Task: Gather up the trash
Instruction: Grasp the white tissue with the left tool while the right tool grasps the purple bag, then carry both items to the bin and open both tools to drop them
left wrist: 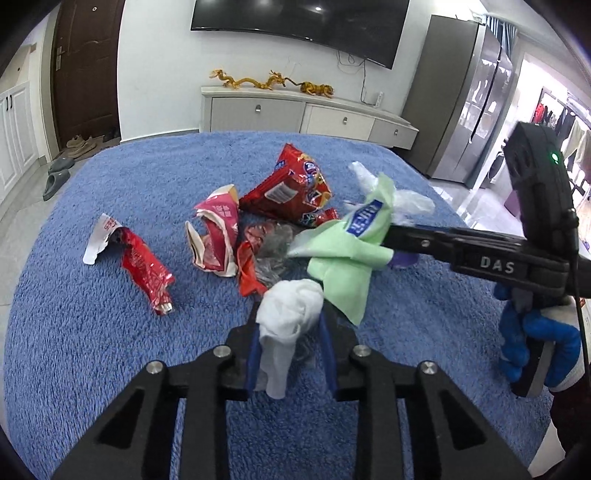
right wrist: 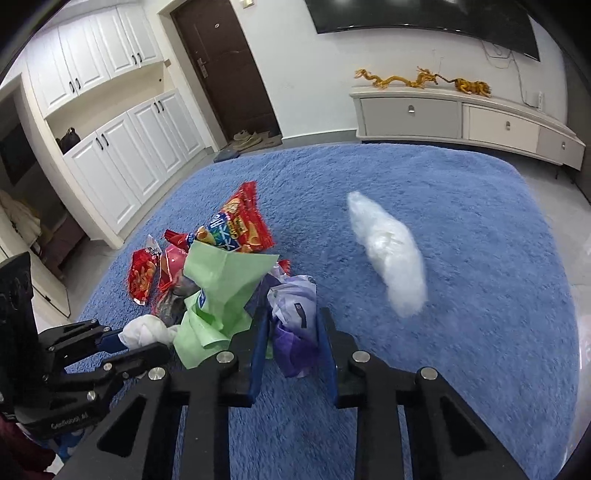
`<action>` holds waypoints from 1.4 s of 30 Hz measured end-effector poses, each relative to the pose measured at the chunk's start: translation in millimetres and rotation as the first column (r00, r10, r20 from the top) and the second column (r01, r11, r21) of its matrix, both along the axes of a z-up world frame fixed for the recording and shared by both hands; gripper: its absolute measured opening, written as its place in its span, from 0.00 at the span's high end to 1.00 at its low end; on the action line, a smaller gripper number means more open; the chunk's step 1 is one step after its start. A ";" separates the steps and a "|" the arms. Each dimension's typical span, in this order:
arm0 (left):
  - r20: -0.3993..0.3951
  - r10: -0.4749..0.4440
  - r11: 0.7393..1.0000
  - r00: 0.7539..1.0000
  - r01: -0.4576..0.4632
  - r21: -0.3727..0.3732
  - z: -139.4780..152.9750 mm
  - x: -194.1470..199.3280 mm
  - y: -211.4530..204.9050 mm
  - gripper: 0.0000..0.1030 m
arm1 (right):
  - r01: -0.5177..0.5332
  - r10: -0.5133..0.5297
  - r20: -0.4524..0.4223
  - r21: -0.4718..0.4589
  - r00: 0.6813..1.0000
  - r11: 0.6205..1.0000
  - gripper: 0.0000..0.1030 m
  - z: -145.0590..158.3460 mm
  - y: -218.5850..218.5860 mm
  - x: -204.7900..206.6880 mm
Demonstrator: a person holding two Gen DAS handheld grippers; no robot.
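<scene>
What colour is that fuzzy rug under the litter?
Blue: the fuzzy rug shows best in the right wrist view.

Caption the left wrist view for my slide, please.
Left gripper shut on a white tissue wad while the right gripper grips a green wrapper above blue carpet.

Approx. 4 red wrappers [left wrist: 291,184], 1 green wrapper [left wrist: 343,258], 1 white tissue [left wrist: 288,314], 2 grippers [left wrist: 288,332].

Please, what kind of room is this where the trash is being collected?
Most likely a home living room. A large television hangs on the wall above a long low cabinet with drawers, a fluffy blue carpet covers the floor, and shoes lie by a dark entrance door.
</scene>
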State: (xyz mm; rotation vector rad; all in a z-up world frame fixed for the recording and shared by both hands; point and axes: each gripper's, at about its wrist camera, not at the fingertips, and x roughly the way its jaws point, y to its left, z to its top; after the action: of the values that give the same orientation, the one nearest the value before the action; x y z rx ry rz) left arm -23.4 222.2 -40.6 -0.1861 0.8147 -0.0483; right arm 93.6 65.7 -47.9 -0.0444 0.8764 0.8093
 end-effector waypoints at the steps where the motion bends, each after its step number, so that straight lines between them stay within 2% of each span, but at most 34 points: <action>1: 0.002 0.001 1.000 1.000 -0.001 -0.004 0.2 -1.1 2.8 0.75 | 0.006 -0.006 0.002 0.001 1.000 1.000 0.77 1.1 -5.1 -1.6; 10: 0.044 0.001 1.000 0.999 0.000 -0.014 15.2 -23.6 -2.7 0.76 | 0.092 -0.093 0.039 0.012 0.995 0.996 0.77 19.3 -60.3 -28.1; 20: 0.105 -0.032 0.999 0.994 0.031 0.012 42.0 -39.1 -21.9 0.76 | 0.223 -0.228 0.087 0.069 0.970 0.972 0.77 40.8 -118.0 -58.9; 26: 0.129 -0.087 0.996 0.988 0.084 0.027 57.5 -32.8 -47.7 0.76 | 0.278 -0.290 0.121 0.110 0.949 0.954 0.77 53.8 -152.6 -74.7; 29: 0.137 -0.142 0.989 0.980 0.137 0.049 66.3 -23.5 -71.7 0.76 | 0.324 -0.340 0.126 0.133 0.932 0.937 0.77 55.9 -177.1 -80.8; 32: 0.137 -0.220 0.974 0.966 0.211 0.077 72.4 -11.5 -103.4 0.76 | 0.382 -0.399 0.126 0.144 0.908 0.913 0.77 53.9 -203.3 -86.3; 35: 0.128 -0.311 0.949 0.942 0.301 0.096 75.2 2.7 -141.4 0.76 | 0.455 -0.473 0.114 0.151 0.874 0.878 0.77 47.0 -237.2 -93.1; 37: 0.119 -0.371 0.927 0.921 0.360 0.106 75.5 11.5 -168.8 0.76 | 0.501 -0.517 0.104 0.148 0.850 0.853 0.77 40.7 -256.8 -95.4; 42: 0.083 -0.523 0.850 0.849 0.512 0.121 69.8 35.6 -246.7 0.76 | 0.626 -0.634 0.032 0.126 0.772 0.769 0.77 13.1 -315.1 -103.7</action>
State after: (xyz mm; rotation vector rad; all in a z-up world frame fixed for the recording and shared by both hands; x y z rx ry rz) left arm 12.1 -24.4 29.3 0.1332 0.7324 -0.5280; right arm -10.1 -249.4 -34.8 0.3073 0.7073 0.2101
